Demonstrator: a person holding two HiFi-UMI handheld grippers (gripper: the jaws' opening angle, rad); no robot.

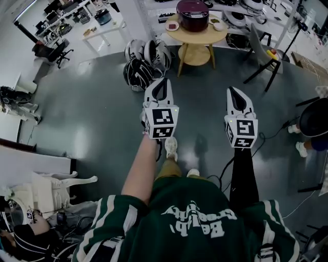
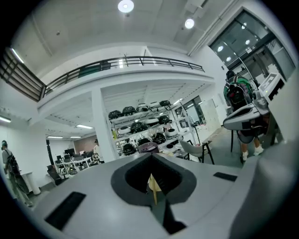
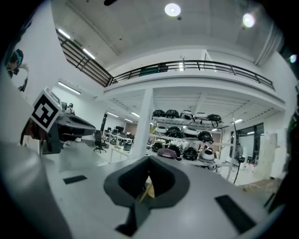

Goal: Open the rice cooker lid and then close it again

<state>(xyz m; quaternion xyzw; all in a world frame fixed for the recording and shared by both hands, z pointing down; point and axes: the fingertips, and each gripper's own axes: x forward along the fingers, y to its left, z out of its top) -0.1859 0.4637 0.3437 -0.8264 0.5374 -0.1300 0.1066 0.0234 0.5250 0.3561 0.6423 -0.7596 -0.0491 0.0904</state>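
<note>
The maroon rice cooker (image 1: pixel 192 14) stands with its lid down on a round wooden table (image 1: pixel 201 36) at the far end of the head view. It also shows small and distant as the rice cooker (image 2: pixel 148 147) in the left gripper view and the rice cooker (image 3: pixel 167 152) in the right gripper view. My left gripper (image 1: pixel 163 83) and right gripper (image 1: pixel 232 92) are held side by side over the dark floor, well short of the table. Both point roughly level toward it. The left gripper (image 2: pixel 151 158) and right gripper (image 3: pixel 149 161) are shut with nothing between their jaws.
Small bowls (image 1: pixel 172 25) sit on the table beside the cooker. Three black and white cookers (image 1: pixel 146 60) lie on the floor left of the table. A grey chair (image 1: pixel 264 51) stands to its right. Shelves of cookers (image 2: pixel 140 126) fill the background. Another person's feet (image 1: pixel 300 143) are at the right.
</note>
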